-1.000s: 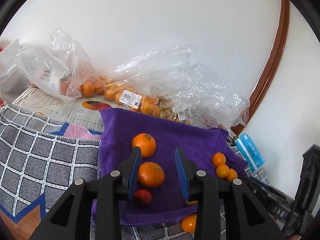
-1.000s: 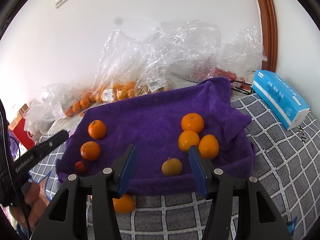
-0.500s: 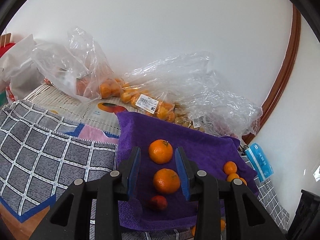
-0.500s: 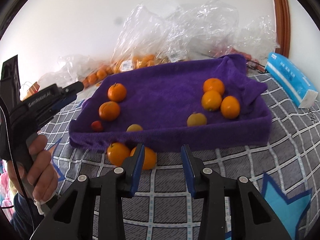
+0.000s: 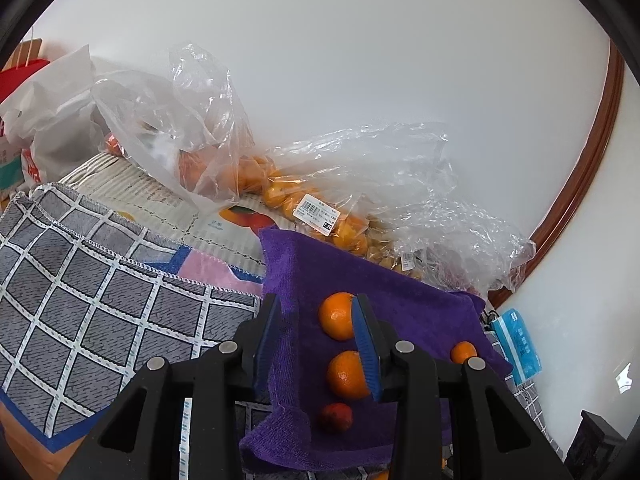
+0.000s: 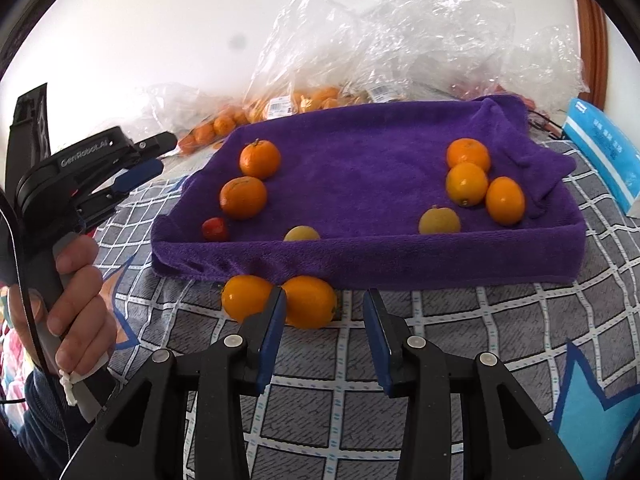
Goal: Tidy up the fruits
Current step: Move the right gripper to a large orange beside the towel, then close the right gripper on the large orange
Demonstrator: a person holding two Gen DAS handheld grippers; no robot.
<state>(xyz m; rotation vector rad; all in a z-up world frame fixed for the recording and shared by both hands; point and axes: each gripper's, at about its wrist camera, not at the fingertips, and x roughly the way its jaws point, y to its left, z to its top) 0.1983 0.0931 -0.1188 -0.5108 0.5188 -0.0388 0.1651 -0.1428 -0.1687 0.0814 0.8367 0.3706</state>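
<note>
Fruits lie in groups on a purple towel [image 6: 360, 184] spread over a grey checked cloth [image 6: 500, 340]: two mandarins [image 6: 260, 159] and a small red fruit [image 6: 215, 229] at its left end, three oranges [image 6: 468, 155] at its right end, and two pale yellow fruits [image 6: 439, 221] near the front edge. Two more oranges [image 6: 310, 301] sit off the towel on the checked cloth, touching each other and pressed against the towel's front fold.

The right gripper [image 6: 324, 312] hangs just in front of that pair. Its jaws have just been widening a little after closing, and they stand apart with nothing between them; the nearer orange lies beyond its left finger.

The left gripper [image 5: 316, 328], gripped by a hand [image 6: 76, 296] at the left, points at the towel's left end, its jaws apart and empty.

These oranges are round, smooth-skinned and likely to roll on the soft cloth, so a pinch across the widest part, straight from above, looks safest. They seem firm but bruisable; a gentle squeeze should do. The neighbour touching each one may get nudged away.

Bags of fruit [image 5: 320, 216] lie against the wall behind.
</note>
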